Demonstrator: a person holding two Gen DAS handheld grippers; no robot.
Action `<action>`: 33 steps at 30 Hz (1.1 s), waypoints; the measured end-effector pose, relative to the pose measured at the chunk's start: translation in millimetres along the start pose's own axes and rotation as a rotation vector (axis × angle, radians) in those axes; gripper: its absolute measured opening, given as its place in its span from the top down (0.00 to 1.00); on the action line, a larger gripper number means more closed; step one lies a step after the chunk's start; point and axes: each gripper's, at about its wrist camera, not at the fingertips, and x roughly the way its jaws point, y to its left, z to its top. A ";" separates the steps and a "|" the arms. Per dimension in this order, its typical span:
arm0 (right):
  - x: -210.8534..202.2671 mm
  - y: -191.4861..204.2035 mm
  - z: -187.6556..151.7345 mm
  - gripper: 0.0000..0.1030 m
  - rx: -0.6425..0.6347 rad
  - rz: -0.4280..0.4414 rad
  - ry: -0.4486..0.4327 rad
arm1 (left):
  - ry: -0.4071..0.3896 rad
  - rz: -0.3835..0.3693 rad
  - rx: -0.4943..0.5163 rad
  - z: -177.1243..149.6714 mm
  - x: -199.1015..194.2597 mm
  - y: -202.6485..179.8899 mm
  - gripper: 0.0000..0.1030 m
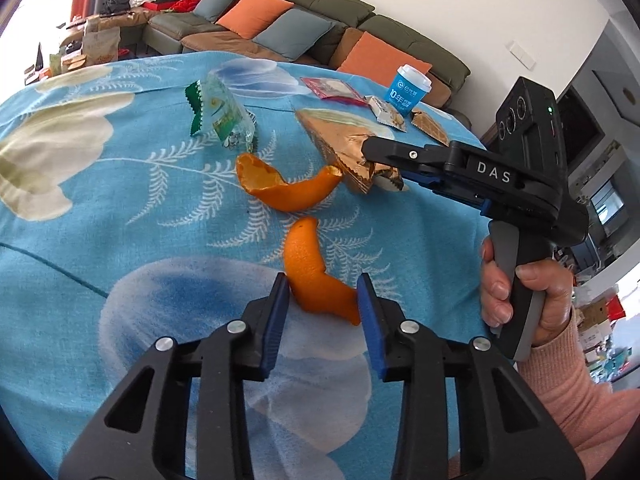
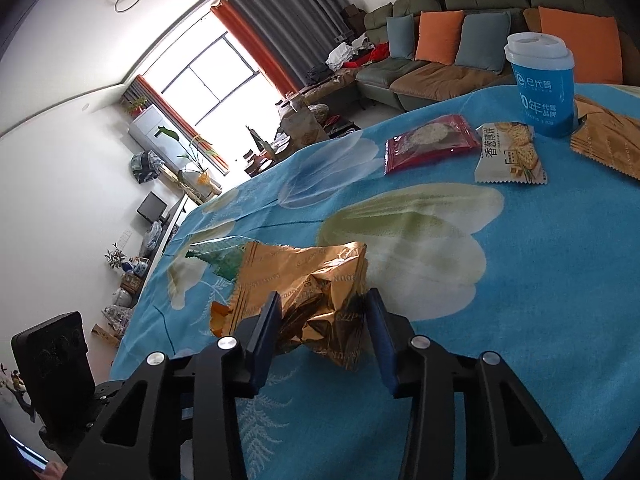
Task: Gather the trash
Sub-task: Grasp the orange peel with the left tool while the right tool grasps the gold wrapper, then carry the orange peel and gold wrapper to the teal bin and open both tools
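Observation:
On the blue flowered tablecloth (image 1: 120,240) lies a curled strip of orange peel (image 1: 308,272). My left gripper (image 1: 322,284) is shut on its near end, both blue pads touching it. A larger orange peel (image 1: 280,188) lies just beyond. My right gripper (image 1: 376,160), held by a hand (image 1: 532,292), is shut on a crumpled gold wrapper (image 1: 340,140). In the right wrist view that gold wrapper (image 2: 316,276) fills the gap between the right gripper (image 2: 322,300) pads. A green-edged clear wrapper (image 1: 220,112) stands behind the peels, and the green wrapper (image 2: 220,258) peeks out beyond the gold one.
Farther back on the cloth are a red snack packet (image 2: 432,144), a white cracker packet (image 2: 508,152), a blue lidded paper cup (image 2: 544,88) and another gold wrapper (image 2: 604,140). A sofa with orange and grey cushions (image 1: 280,20) stands beyond the table.

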 end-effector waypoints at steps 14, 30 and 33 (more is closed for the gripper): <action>-37.6 15.9 -13.4 0.72 -0.017 0.041 -0.103 | -0.009 0.001 0.009 -11.5 -11.2 -0.7 0.77; -32.2 76.7 -28.9 0.72 -0.149 0.122 -0.113 | -0.116 0.132 0.003 -30.8 -71.1 18.3 0.78; -27.5 89.2 -34.3 0.72 -0.170 0.136 -0.103 | -0.132 0.148 -0.011 -34.2 -83.0 25.6 0.78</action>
